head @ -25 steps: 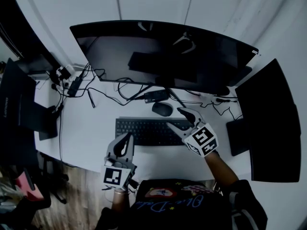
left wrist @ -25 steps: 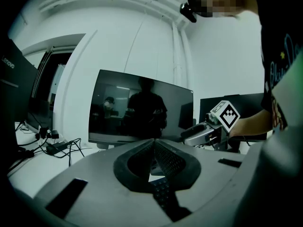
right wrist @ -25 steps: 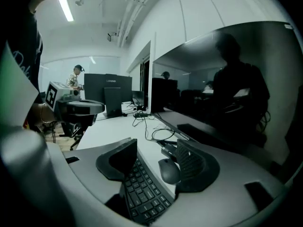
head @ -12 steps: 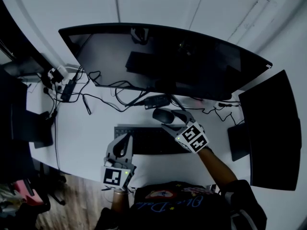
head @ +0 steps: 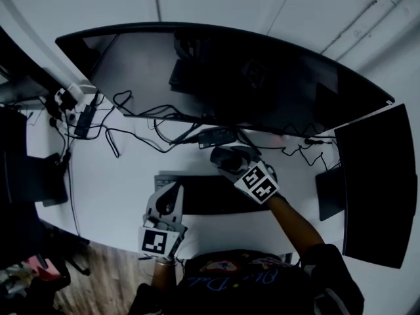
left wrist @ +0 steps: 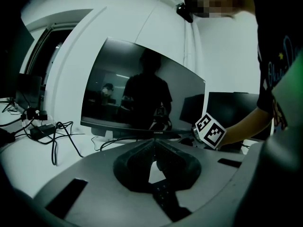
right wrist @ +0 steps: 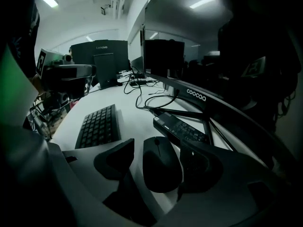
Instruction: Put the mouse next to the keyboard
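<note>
White table (head: 125, 176): cable-strewn.
Right tongs (right wrist: 158, 150): just lowered, spreading astride black oval mouse (right wrist: 161, 169); grasp imminent.
Left tongs (left wrist: 152, 143): pressed together.

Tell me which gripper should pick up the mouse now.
Right. The right gripper, whose jaws have just been opening, straddles the black rounded mouse beyond the black keyboard. The left gripper is shut, at the keyboard's near left corner, away from the mouse.

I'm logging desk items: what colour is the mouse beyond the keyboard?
The oval computer mouse is black, clearest in the right gripper view.
</note>
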A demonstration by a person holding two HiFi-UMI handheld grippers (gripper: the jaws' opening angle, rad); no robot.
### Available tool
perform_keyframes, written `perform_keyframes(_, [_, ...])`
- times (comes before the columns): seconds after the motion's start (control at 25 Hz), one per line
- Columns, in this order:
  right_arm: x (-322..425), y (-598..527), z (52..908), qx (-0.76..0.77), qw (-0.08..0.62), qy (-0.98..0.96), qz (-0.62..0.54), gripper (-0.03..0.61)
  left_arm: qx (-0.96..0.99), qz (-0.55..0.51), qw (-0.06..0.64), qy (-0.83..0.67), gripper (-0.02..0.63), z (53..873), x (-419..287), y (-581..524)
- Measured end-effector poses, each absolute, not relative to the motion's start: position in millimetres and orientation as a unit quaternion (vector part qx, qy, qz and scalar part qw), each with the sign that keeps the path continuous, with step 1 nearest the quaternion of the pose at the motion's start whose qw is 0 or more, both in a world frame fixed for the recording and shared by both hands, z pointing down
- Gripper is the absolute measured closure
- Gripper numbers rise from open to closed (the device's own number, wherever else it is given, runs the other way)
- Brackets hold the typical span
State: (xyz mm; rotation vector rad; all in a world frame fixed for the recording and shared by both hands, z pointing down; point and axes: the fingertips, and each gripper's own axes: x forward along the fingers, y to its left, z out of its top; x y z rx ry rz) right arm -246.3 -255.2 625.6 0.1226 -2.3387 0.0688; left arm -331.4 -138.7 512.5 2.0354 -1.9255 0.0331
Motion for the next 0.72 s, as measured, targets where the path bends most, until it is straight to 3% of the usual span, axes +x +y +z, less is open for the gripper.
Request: perform_keyframes(0.72, [-247,-262,672,0.01,0.45,-0.893,0.018,0.298,0.718,0.003,0.194,-0.668,0.611,535,-342,-150])
